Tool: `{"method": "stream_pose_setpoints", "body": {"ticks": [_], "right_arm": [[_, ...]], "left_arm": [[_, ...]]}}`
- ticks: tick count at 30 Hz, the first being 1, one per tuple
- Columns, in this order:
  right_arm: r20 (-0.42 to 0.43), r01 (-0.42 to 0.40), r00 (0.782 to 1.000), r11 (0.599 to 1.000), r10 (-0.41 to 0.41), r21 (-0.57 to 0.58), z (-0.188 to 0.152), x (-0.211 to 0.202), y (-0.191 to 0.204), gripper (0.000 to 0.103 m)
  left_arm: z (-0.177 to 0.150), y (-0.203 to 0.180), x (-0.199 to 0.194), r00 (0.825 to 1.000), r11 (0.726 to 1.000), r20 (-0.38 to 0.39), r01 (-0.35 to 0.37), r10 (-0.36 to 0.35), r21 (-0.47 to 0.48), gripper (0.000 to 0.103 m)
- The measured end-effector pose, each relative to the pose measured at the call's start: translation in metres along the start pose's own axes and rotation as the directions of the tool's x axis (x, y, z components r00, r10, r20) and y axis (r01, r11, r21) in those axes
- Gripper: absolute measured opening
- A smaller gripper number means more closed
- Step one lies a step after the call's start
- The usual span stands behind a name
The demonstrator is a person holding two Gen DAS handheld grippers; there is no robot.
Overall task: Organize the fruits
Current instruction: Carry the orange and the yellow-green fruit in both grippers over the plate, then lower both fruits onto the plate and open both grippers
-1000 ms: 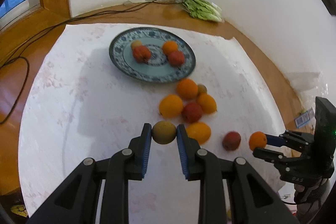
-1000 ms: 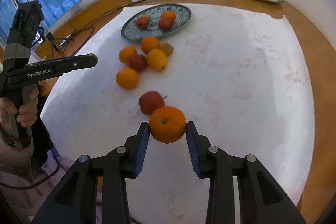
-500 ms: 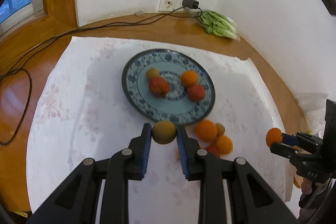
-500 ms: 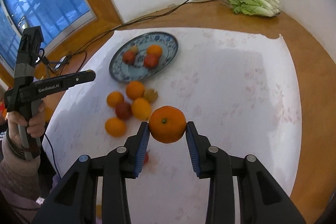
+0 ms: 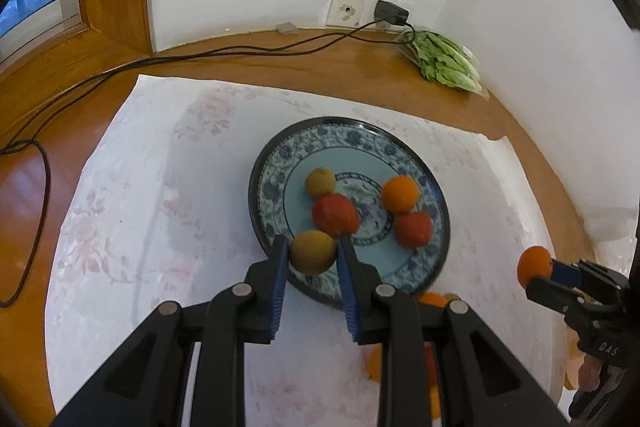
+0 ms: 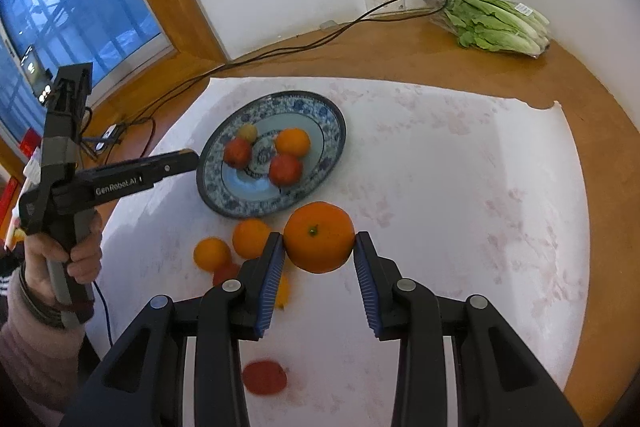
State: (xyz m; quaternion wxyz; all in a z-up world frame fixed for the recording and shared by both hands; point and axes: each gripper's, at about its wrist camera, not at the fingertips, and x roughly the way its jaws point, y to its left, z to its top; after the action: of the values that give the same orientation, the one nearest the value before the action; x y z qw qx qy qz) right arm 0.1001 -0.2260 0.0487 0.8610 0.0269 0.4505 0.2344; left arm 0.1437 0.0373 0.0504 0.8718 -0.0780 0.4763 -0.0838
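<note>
1. Loose fruits (image 5: 430,299) at lower right of the left wrist view sit mostly hidden behind the left tool (image 5: 312,255).
2. A red fruit (image 6: 265,377) at the bottom of the right wrist view is blurred.

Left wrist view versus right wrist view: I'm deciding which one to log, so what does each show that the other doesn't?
Only the left wrist view shows the yellow-green fruit clamped in the left gripper, over the plate's near rim.

Only the right wrist view shows the window, the hand holding the left gripper, and a red fruit lying apart on the cloth.

Both show the plate with four fruits, the bagged lettuce, and the orange held in the right gripper.
</note>
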Motion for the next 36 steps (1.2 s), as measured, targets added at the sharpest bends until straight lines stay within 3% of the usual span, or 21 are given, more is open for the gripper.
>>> {"method": "stream_pose_setpoints", "body": {"ticks": [16,28,36], "right_arm": [[0.002,0.03,1.0,0.999,-0.03,-0.031,0.034,0.052,0.021,0.037],[-0.005,0.098,0.995,0.992,-0.098,-0.082,0.039,0.078,0.02,0.037],[-0.003,0.091,0.996,0.992,-0.091,-0.087,0.043,0.085,0.019,0.037]], "left_arm": [[0.005,-0.001,0.029,1.0,1.0,-0.01,-0.006,0.007,0.031,0.026],[0.012,0.006,0.045,1.0,0.999,-0.004,-0.001,0.001,0.035,0.026],[0.012,-0.001,0.048,1.0,0.998,-0.002,-0.01,0.01,0.063,0.026]]}}
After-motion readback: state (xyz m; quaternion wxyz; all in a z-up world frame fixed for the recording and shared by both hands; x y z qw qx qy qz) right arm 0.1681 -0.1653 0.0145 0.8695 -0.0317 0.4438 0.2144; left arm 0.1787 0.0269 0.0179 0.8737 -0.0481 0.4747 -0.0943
